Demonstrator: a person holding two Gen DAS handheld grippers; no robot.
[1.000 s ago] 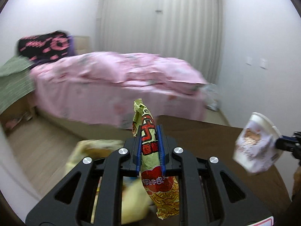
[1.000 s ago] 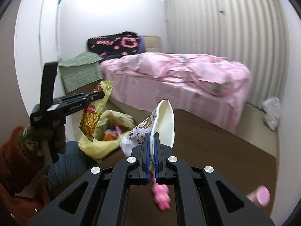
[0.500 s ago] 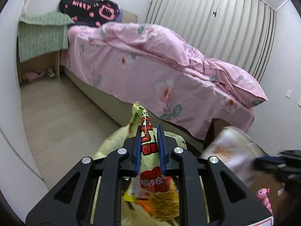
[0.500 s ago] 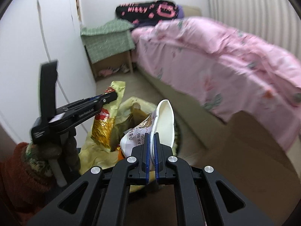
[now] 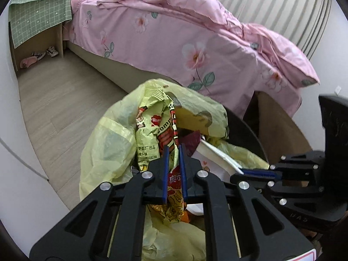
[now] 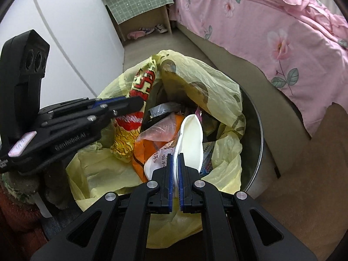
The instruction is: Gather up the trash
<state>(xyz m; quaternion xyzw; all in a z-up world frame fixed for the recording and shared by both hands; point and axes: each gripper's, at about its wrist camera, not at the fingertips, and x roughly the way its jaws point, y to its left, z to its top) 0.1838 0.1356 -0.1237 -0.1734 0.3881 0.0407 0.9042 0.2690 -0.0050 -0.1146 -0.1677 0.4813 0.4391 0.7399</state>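
My left gripper (image 5: 174,150) is shut on a red and yellow snack wrapper (image 5: 175,187), held over the mouth of a bin lined with a yellow bag (image 5: 108,139). The right wrist view shows that left gripper (image 6: 139,103) from the side with the snack wrapper (image 6: 130,128) hanging from it. My right gripper (image 6: 175,155) is shut on the rim of a crushed white paper cup (image 6: 191,130), held low over the yellow bag (image 6: 217,82) and the trash inside. The right gripper (image 5: 241,170) enters the left wrist view from the right, with the cup (image 5: 217,154) at its tip.
The grey bin (image 6: 258,143) stands on a wood floor (image 5: 56,95) between a white wall (image 6: 71,43) and a bed with a pink flowered cover (image 5: 195,39). A brown table (image 6: 315,174) edge lies at the right. A bedside stand under green cloth (image 5: 39,15) shelters shoes.
Both grippers swung away from the brown table and dropped down over the bin. The wrapper and cup stayed gripped and now hang just above the trash inside the yellow bag.
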